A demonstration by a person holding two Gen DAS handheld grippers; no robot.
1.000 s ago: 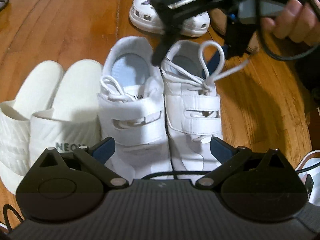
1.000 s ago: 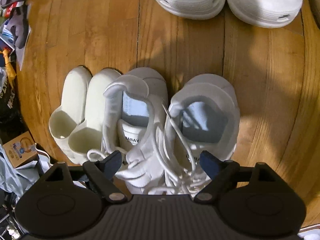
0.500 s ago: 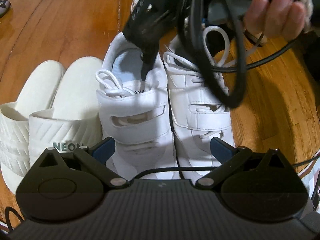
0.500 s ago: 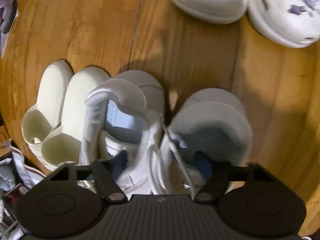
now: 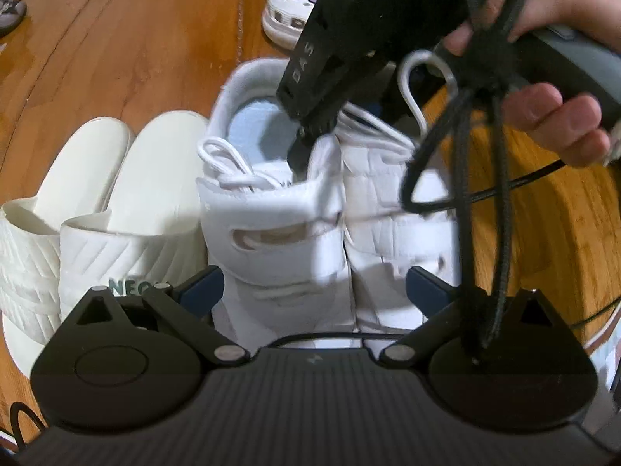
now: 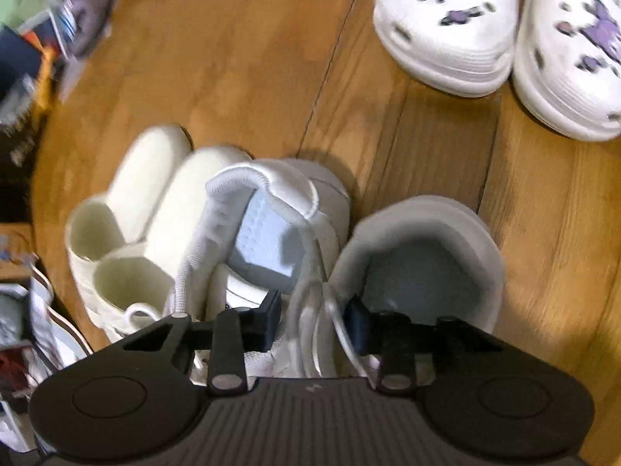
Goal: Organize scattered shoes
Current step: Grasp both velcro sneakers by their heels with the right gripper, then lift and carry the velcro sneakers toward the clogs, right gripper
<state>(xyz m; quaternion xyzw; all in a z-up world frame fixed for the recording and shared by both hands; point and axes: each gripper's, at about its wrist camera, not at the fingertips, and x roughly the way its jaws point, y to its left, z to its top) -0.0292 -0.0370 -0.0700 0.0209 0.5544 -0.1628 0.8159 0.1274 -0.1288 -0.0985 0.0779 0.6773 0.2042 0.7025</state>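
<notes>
The left tongs (image 5: 314,287) hang low over the toes of two white sneakers (image 5: 279,233), and their jaws stand wide apart with nothing pinched. The right tongs (image 6: 312,322) have just been closing, and now they squeeze the inner sides of both sneakers together, with white laces (image 6: 310,334) caught in the middle. A hand (image 5: 555,116) grips the right tool, with black cords (image 5: 465,178) dangling from it. The sneakers sit side by side on the wooden floor (image 6: 252,77). Just beside them is a pair of cream slides (image 5: 97,202), lined up the same way. Farther off sit two white clogs (image 6: 504,39) with purple charms. Some blurry clutter (image 6: 31,39) lies at the floor's edge.
</notes>
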